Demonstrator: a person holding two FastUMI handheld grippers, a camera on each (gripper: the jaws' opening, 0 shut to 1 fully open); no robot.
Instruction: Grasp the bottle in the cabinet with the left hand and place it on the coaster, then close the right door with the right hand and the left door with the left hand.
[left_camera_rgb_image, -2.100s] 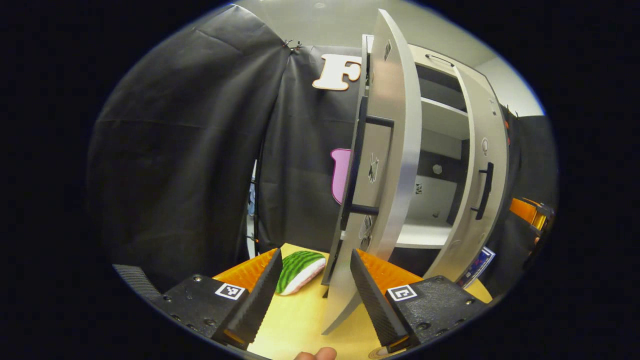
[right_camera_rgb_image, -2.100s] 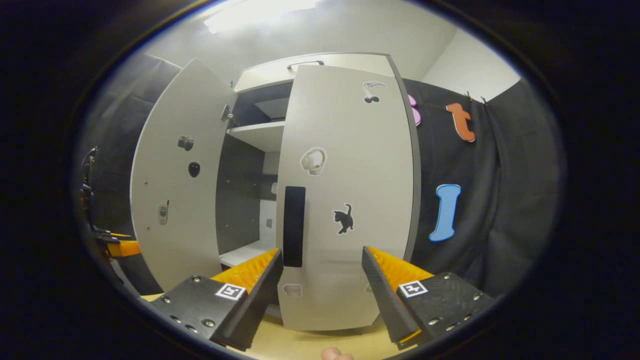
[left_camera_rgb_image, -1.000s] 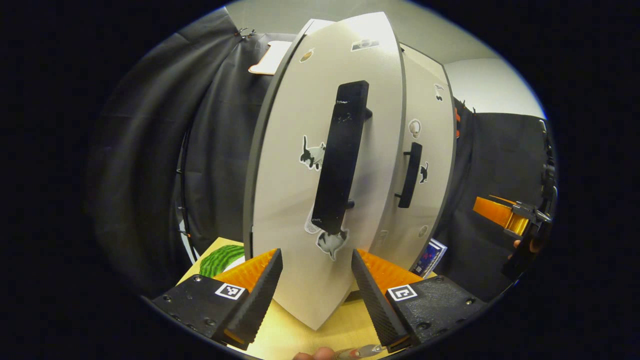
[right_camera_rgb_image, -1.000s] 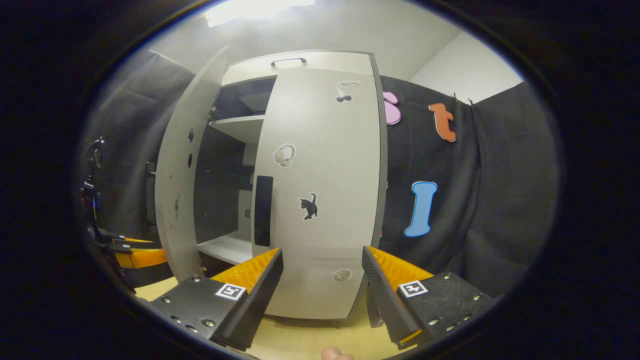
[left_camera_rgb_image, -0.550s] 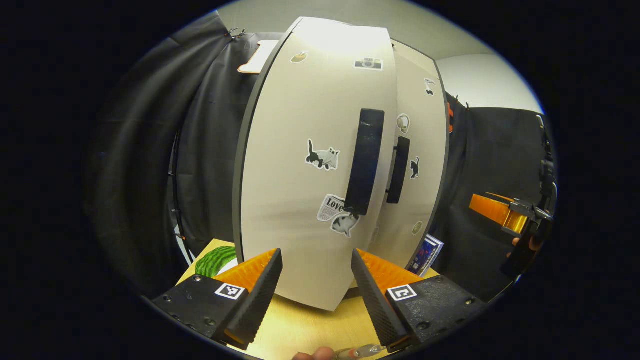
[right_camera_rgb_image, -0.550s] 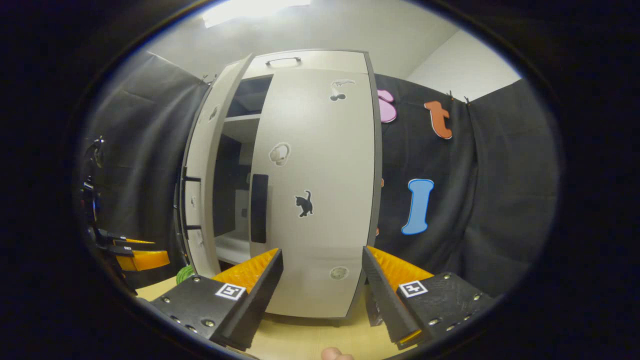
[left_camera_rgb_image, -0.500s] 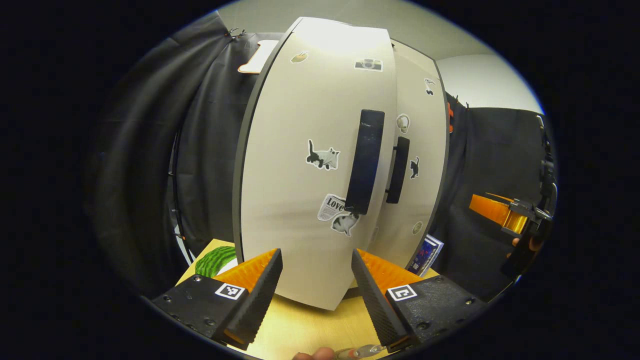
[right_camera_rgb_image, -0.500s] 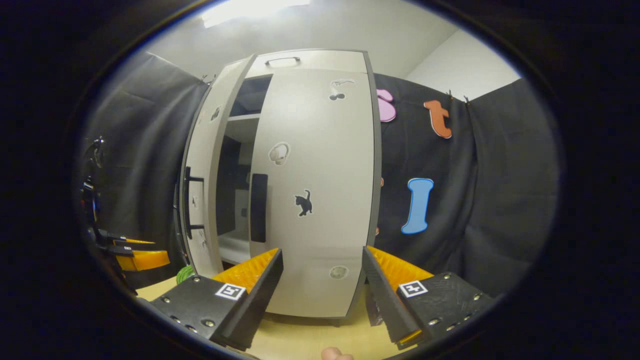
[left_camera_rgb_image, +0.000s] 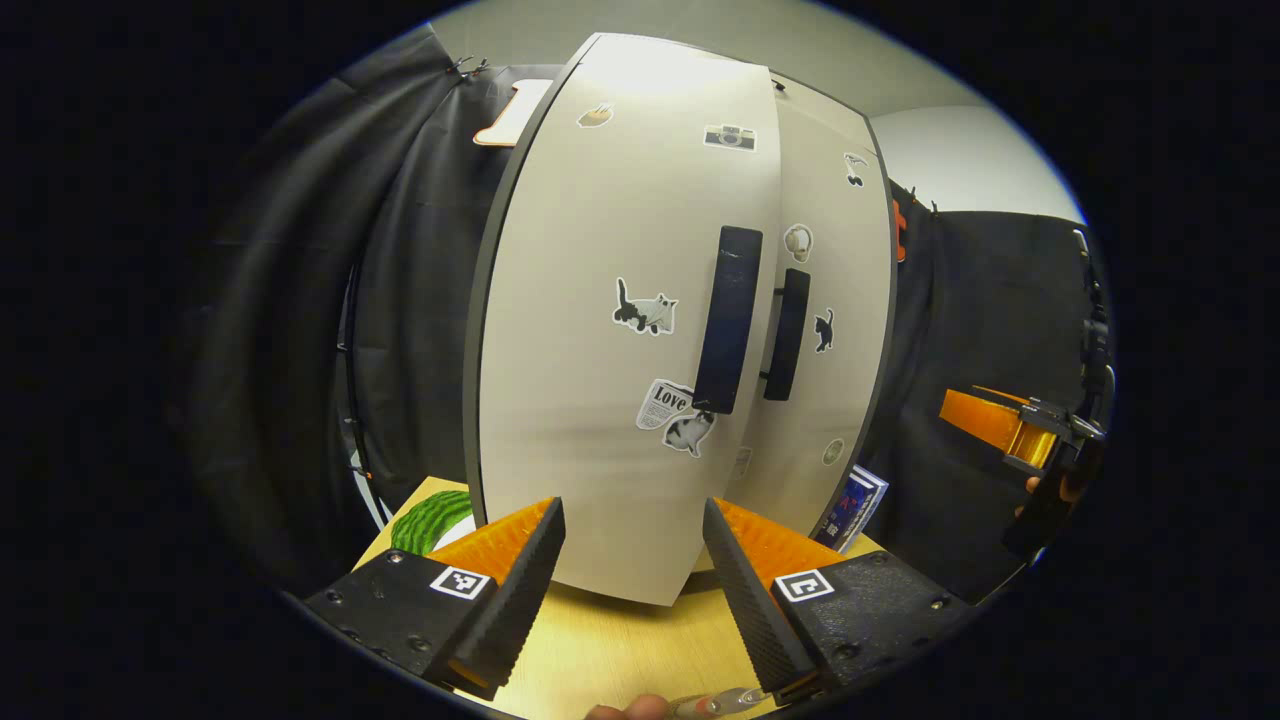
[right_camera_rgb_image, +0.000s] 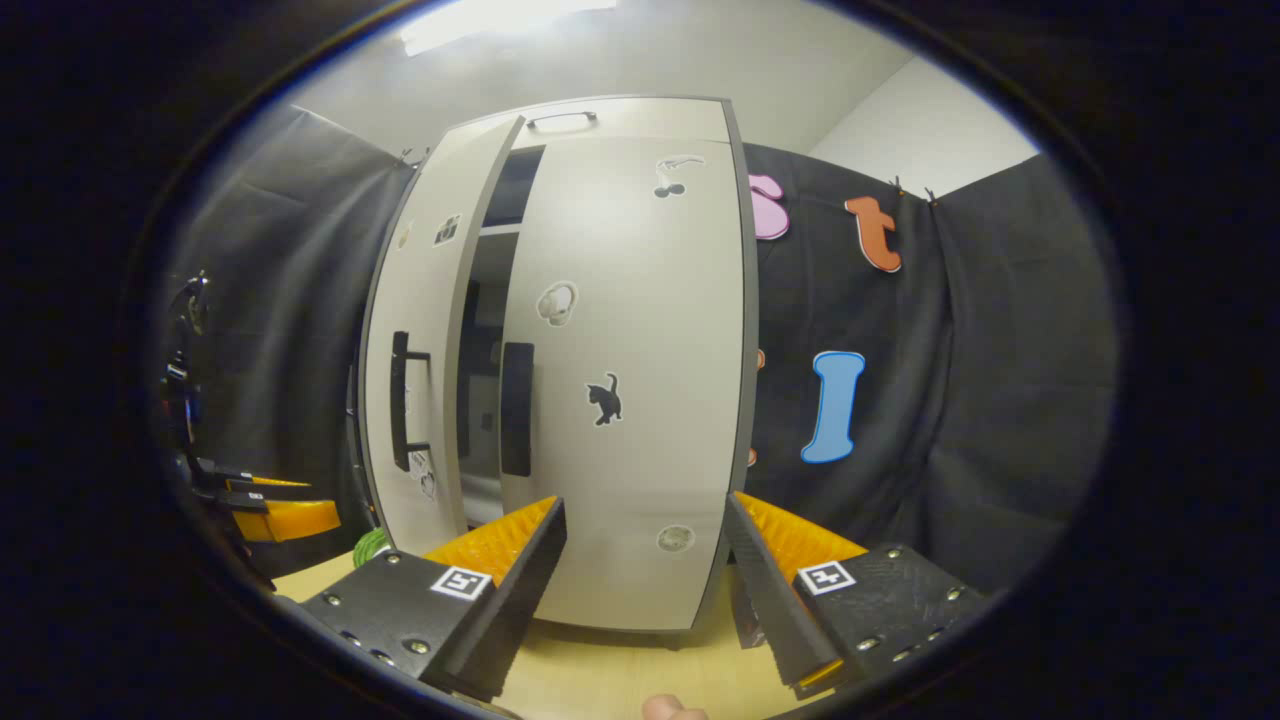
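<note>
Your left gripper (left_camera_rgb_image: 633, 560) sits wide open, level, just before the left door (left_camera_rgb_image: 600, 340), maybe touching it.

Left door (right_camera_rgb_image: 415, 360) beside right door (right_camera_rgb_image: 630, 380)

Left gripper (left_camera_rgb_image: 633, 560) is level and pointing forward, its fingers (left_camera_rgb_image: 520, 590) spread wide with nothing between them. Right gripper (right_camera_rgb_image: 645, 565) sits the same way, fingers (right_camera_rgb_image: 770, 600) parted, gripping nothing. A fingertip of the holding hand (right_camera_rgb_image: 668, 709) peeks in at the bottom edge. From the left gripper view, the right gripper (left_camera_rgb_image: 1010, 430) hangs far off to the side, a hand (left_camera_rgb_image: 1050, 490) behind it.
</note>
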